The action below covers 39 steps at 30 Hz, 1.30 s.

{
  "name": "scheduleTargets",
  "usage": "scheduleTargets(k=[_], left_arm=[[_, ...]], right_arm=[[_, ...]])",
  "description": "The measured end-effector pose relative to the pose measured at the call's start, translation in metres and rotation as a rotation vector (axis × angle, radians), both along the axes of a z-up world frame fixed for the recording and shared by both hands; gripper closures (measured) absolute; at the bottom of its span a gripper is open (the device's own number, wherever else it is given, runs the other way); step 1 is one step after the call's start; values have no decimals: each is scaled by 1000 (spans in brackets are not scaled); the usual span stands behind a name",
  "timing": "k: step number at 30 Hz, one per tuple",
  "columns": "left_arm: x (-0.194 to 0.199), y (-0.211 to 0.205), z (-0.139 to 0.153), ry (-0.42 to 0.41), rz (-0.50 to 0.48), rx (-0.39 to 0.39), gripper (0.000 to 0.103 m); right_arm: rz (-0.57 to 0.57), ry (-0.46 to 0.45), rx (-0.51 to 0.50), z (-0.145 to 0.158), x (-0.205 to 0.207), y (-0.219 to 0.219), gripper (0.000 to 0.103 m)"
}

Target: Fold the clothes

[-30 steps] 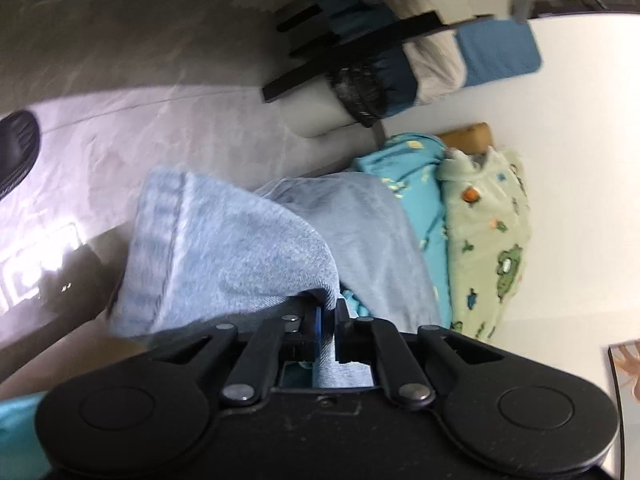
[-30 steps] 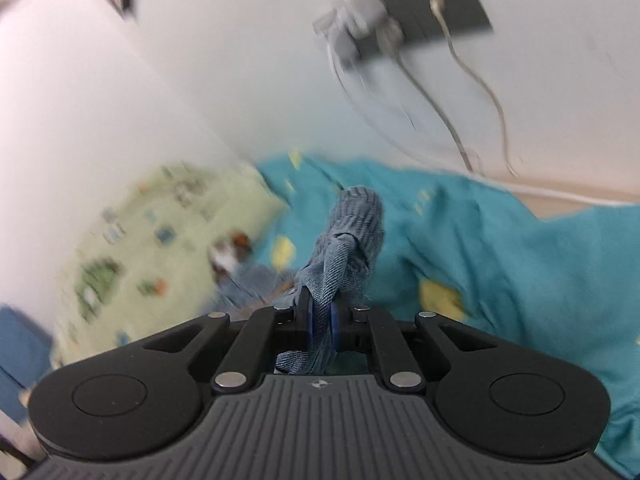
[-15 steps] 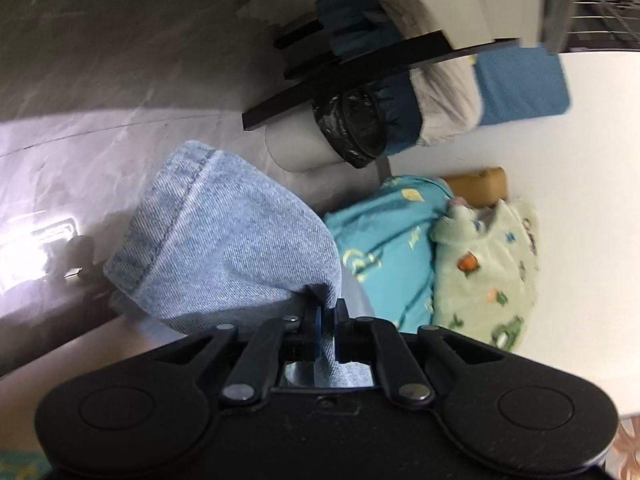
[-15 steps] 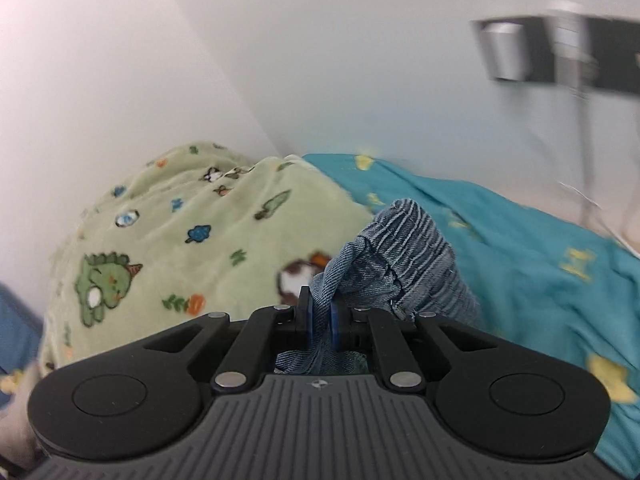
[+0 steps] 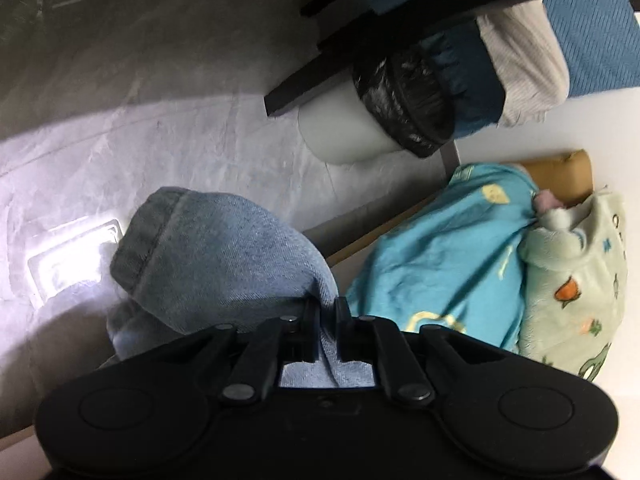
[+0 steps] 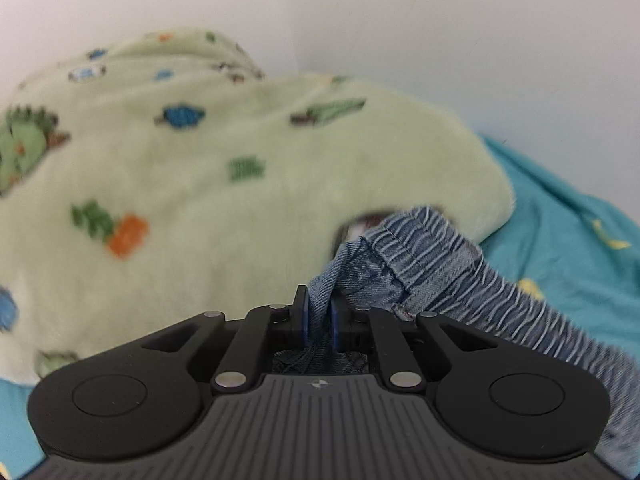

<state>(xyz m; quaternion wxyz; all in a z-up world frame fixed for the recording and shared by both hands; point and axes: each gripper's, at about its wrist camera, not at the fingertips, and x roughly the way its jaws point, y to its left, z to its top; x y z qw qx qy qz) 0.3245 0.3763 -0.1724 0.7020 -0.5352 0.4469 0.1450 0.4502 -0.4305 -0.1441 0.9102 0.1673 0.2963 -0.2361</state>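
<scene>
green blanket (image 6: 248,184) now nearer right claw (image 6: 319,312), jeans (image 6: 420,256) clamped

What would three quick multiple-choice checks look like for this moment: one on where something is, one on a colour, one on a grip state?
1. Where is the white bin with the black liner?
A. on the floor
B. on the bed
C. in a gripper

2. What colour is the sheet beside the dinosaur blanket?
A. red
B. teal
C. black

3. What is the right gripper doing?
A. open, empty
B. shut on the denim garment
C. shut on the blanket

Answers: A, it stands on the grey floor by the bed; B, teal with yellow prints; B, gathered denim is pinched between its jaws, as with the left gripper.
</scene>
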Motion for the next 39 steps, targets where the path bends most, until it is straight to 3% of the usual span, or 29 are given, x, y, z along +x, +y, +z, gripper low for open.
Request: scheduleTargets(k=[3, 5, 6, 7, 9, 14, 19, 24, 27, 28, 29, 30, 31, 33, 35, 39], left_arm=[[-7, 3, -7, -35, -11, -19, 93], [-14, 3, -2, -89, -29, -7, 81], [-18, 1, 2, -118, -38, 6, 76], [-25, -1, 5, -143, -41, 10, 64], [-44, -4, 8, -187, -41, -11, 59], [-96, -11, -7, -190, 5, -130, 52], [-132, -9, -40, -121, 49, -249, 52], [-137, -6, -55, -151, 89, -264, 49], [-130, -4, -55, -149, 81, -235, 51], [-128, -4, -55, -148, 77, -224, 59], [-126, -3, -54, -147, 73, -212, 78], [-123, -2, -54, -146, 68, -201, 84], [-121, -1, -54, -145, 64, -189, 99], [-116, 0, -53, -143, 56, -167, 102], [-119, 4, -43, -185, 49, -138, 102], [-132, 10, -13, -261, 39, -123, 103]], right_arm=[[16, -19, -16, -8, -2, 1, 89], [33, -25, -20, -5, -5, 3, 78], [41, -29, -19, -2, -8, 6, 61], [52, -38, -17, 2, -13, 8, 48], [84, -48, -18, 9, -24, 17, 43], [254, -70, -113, 32, -71, 69, 43], [550, -100, -140, 54, -138, 156, 41], [853, -116, -191, 52, -200, 253, 38], [982, -98, -220, 39, -221, 297, 37], [1011, -86, -234, 35, -224, 308, 37], [1041, -74, -248, 30, -227, 318, 37], [1065, -73, -249, 28, -227, 323, 36], [1089, -72, -251, 26, -227, 328, 35], [1124, -69, -246, 22, -223, 331, 29], [1128, -30, -252, 17, -216, 333, 30], [1111, 17, -298, 11, -214, 331, 46]])
